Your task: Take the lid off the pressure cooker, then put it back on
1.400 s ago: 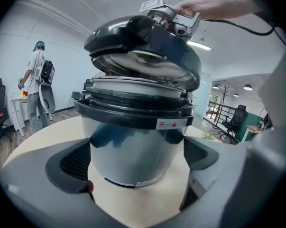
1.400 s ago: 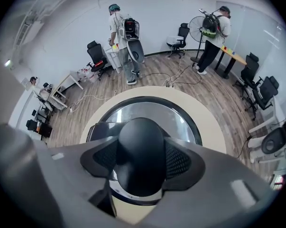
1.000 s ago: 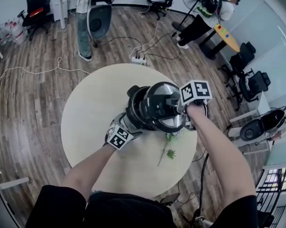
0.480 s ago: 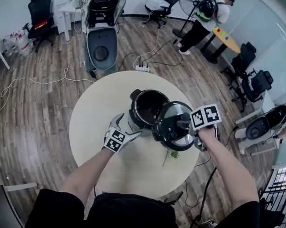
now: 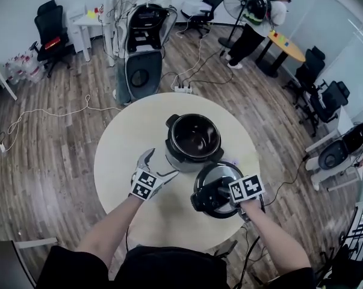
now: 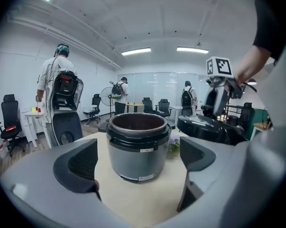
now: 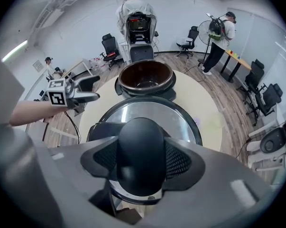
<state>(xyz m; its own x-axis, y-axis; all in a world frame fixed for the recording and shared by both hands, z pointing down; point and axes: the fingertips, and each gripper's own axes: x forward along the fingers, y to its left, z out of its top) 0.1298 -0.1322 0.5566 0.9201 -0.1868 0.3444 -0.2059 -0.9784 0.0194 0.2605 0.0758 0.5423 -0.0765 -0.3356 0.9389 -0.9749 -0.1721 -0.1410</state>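
The pressure cooker pot (image 5: 193, 140) stands open in the middle of the round table (image 5: 124, 155), its dark inside showing. Its steel lid (image 5: 220, 185) hangs low over the table's front right, off the pot. My right gripper (image 5: 224, 196) is shut on the lid's black handle (image 7: 140, 146), one pad on each side. My left gripper (image 5: 158, 164) is open at the pot's front left, apart from it. Its jaws have just been closing a little with nothing between them. In the left gripper view the pot (image 6: 138, 127) stands just ahead of the jaws.
A person with a large grey device (image 5: 139, 41) on the back stands beyond the table. A power strip (image 5: 182, 90) and cables lie on the wooden floor. Office chairs and another person (image 5: 259, 11) are further back. A small flower (image 6: 173, 144) lies right of the pot.
My right gripper has carried the lid from above the pot to the front right and lower, leaving the pot open. My left gripper has drawn back from the pot's side.
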